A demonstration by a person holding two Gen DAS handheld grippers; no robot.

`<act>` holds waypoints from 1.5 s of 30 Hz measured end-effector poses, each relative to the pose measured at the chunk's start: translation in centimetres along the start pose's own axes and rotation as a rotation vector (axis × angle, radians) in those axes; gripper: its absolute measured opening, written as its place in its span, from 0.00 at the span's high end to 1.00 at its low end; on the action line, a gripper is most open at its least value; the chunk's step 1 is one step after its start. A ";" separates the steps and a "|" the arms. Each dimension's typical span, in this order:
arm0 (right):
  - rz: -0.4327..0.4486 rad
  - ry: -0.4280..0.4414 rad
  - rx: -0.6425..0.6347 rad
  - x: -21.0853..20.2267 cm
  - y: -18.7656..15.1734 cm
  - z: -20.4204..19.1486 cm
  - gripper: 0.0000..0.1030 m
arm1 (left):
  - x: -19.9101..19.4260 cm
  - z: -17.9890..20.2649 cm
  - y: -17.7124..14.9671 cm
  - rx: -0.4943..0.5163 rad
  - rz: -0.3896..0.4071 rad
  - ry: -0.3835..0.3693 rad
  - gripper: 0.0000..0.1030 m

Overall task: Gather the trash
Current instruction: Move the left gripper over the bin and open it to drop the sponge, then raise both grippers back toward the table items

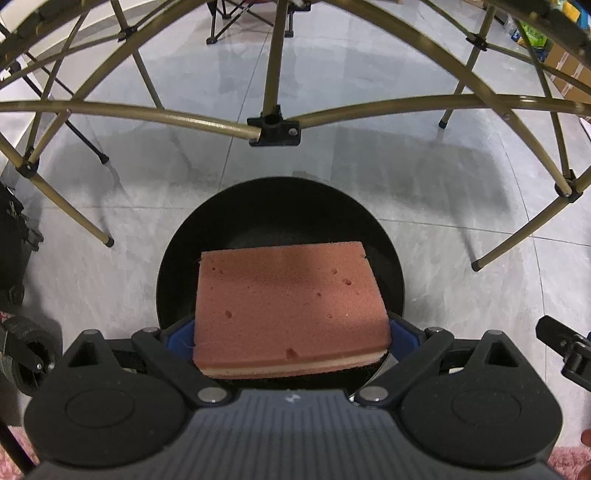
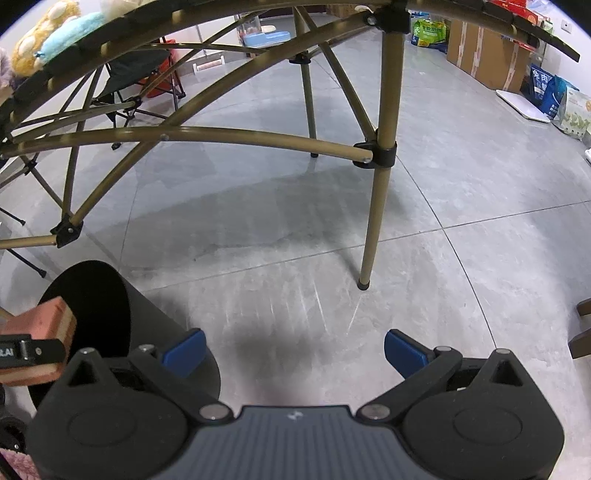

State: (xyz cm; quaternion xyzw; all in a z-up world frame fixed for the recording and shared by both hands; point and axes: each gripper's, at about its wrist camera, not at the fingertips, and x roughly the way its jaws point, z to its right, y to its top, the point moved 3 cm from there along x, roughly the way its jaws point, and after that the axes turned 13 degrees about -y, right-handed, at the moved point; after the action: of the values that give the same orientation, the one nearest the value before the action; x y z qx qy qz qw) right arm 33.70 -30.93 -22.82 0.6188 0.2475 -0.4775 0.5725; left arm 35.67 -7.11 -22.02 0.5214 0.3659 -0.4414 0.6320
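Two blue-padded fingers of the left gripper press against the short ends of a rectangular pink sponge with a pale middle layer and a dark scouring underside, which fills the whole gap between them at the lower centre of the left wrist frame. This claw is closed onto the sponge only as far as the sponge's width allows, and the sponge juts forward from the fingers. Directly beneath and beyond it lies the round mouth of a black cylindrical trash bin, standing on the grey tiled floor; the sponge hangs over that opening, apart from the rim

Across the upper half of the same frame run the olive-gold metal tubes of a folding table frame, joined by black plastic brackets

From the right wrist view, the right gripper sits at the bottom centre with its blue fingers spread wide and nothing between them, only bare floor ahead. At the lower left edge of that frame the sponge shows clamped over the bin's dark opening. Cardboard boxes and printed bags stand at the upper right
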 end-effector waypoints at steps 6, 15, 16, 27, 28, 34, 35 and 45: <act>-0.003 -0.002 -0.001 0.0 -0.1 0.0 0.00 | 0.4 -0.6 0.0 -0.028 -0.018 0.010 0.03; 0.001 0.003 -0.004 0.0 -0.1 -0.1 0.00 | 0.6 -1.0 -0.1 -0.048 -0.037 0.010 0.01; 0.002 0.004 -0.004 -0.1 -0.1 0.0 0.00 | 0.6 -1.0 -0.1 -0.048 -0.036 0.009 0.01; 0.008 0.008 -0.011 -0.2 -0.1 -0.3 0.00 | 0.3 -1.1 -0.2 -0.045 -0.030 0.007 0.00; 0.008 0.008 -0.011 -0.2 -0.1 -0.3 0.00 | 0.3 -1.0 -0.2 -0.043 -0.028 0.006 0.00; 0.013 0.010 -0.012 -0.4 -0.1 -0.4 0.00 | -0.2 -0.7 -0.1 -0.033 -0.016 0.001 0.00; 0.014 0.011 -0.012 -0.4 0.0 -0.4 0.00 | -0.4 -0.7 -0.1 -0.031 -0.012 0.001 0.00; 0.084 0.044 -0.015 -2.3 0.3 -0.4 0.00 | -2.5 -0.2 0.0 -0.010 0.073 -0.014 0.00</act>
State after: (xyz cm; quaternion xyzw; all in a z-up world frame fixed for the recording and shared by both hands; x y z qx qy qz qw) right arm 33.15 -30.02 -20.70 0.6346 0.2375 -0.4376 0.5911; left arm 34.79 -6.48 -19.76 0.5282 0.3445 -0.4196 0.6529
